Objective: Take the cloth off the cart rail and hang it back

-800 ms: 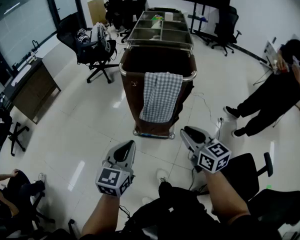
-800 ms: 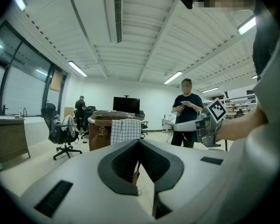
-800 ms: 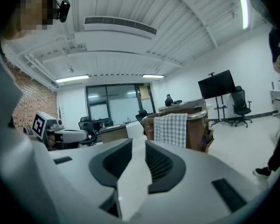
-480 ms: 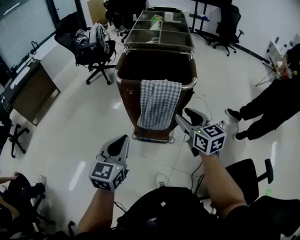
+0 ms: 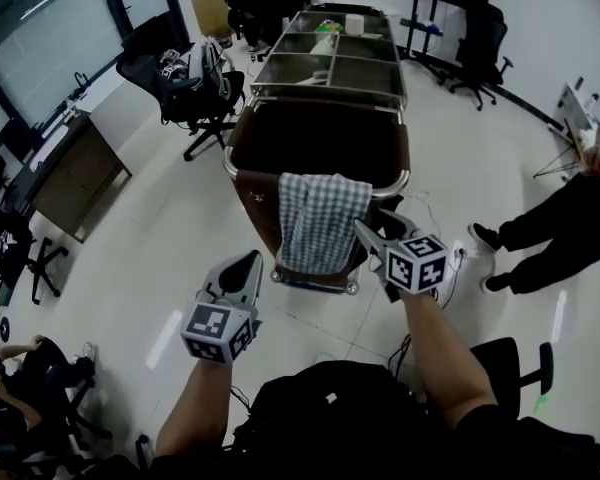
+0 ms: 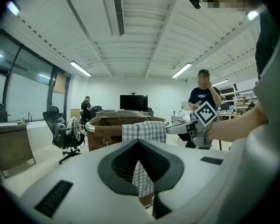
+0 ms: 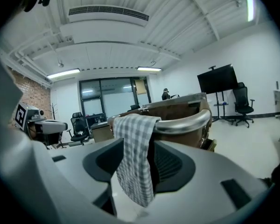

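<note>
Head view showed the right gripper (image 5: 375,230) had moved up to the checked cloth (image 5: 323,220), which hung over the cart rail (image 5: 405,180). Its jaws were spread around the cloth, ready to pinch. The left gripper (image 5: 248,263) stayed back, pressed together.

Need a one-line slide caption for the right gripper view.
Open right gripper lined up on the checked cloth draped over the cart rail.

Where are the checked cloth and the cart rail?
checked cloth (image 5: 321,223), head view, middle of its hanging part.
cart rail (image 7: 186,123), right gripper view, bare metal right of the cloth.
</note>
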`<state>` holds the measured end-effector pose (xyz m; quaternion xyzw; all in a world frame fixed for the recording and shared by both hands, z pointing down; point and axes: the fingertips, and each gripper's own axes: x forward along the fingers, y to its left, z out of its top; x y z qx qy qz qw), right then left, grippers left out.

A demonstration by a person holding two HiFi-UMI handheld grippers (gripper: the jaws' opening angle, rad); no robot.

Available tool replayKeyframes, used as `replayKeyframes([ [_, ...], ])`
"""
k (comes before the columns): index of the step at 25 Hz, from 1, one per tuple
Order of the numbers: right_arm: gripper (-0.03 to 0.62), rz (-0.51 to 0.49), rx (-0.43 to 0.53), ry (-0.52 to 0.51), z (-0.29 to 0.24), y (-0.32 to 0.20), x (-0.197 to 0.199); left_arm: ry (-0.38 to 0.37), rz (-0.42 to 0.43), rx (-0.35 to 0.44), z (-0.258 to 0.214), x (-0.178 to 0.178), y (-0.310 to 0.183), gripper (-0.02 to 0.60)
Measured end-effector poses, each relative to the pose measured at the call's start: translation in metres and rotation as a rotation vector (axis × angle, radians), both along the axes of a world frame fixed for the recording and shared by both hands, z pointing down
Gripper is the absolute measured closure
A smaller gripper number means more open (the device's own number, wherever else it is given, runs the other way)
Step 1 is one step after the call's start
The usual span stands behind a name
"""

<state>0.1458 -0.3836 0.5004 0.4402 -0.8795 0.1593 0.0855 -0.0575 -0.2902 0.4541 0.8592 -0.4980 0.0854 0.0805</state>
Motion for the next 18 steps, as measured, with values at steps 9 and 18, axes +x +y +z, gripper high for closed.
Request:
replayKeyframes([
  [9, 0.362, -0.089, -0.046, -0.069, 0.015, -0.024, -0.027, -0.035, 0.019, -0.005, -0.001, 0.015, -0.017, 0.581],
  [18, 0.453, -0.117, -0.035, -0.087, 0.005, -0.007, -0.051, -0.049, 0.059, -0.017, 0.000, 0.004, 0.003, 0.581],
])
